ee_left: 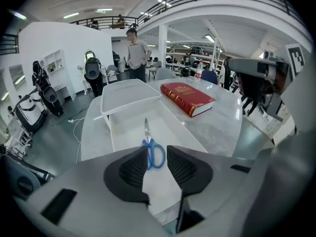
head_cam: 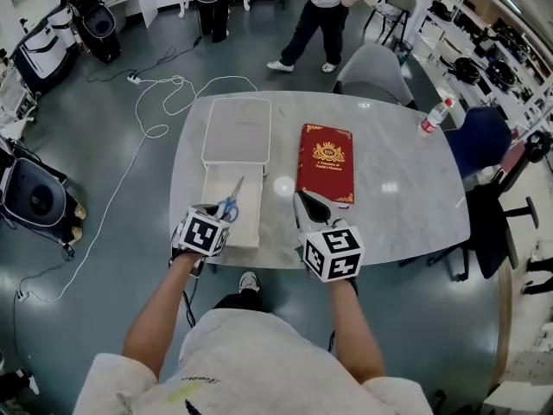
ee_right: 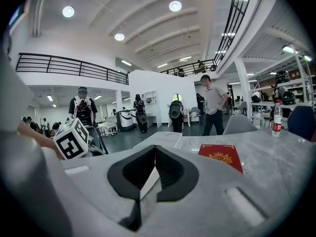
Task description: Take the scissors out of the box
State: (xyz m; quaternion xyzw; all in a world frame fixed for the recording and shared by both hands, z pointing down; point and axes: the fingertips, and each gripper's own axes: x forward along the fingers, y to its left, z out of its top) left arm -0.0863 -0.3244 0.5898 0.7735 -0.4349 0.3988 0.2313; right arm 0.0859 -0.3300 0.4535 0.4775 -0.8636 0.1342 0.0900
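Note:
Blue-handled scissors [head_cam: 231, 201] [ee_left: 151, 146] lie flat in the open white box [head_cam: 249, 223] [ee_left: 129, 132] at the table's left, blades pointing to the far side. My left gripper [head_cam: 214, 211] [ee_left: 157, 151] hovers at the box's near end, just short of the handles. It is open, with a narrow gap and nothing between the pads. My right gripper [head_cam: 304, 202] [ee_right: 155, 151] is shut and empty over the table's front, near the red book's [head_cam: 326, 162] [ee_right: 221, 157] near edge.
The box's white lid [head_cam: 236, 130] lies just beyond the box. A water bottle [head_cam: 435, 116] stands at the far right of the grey marble table [head_cam: 397, 188]. Chairs ring the table, a person [head_cam: 327, 11] stands beyond it, and a white cable [head_cam: 160, 102] lies on the floor.

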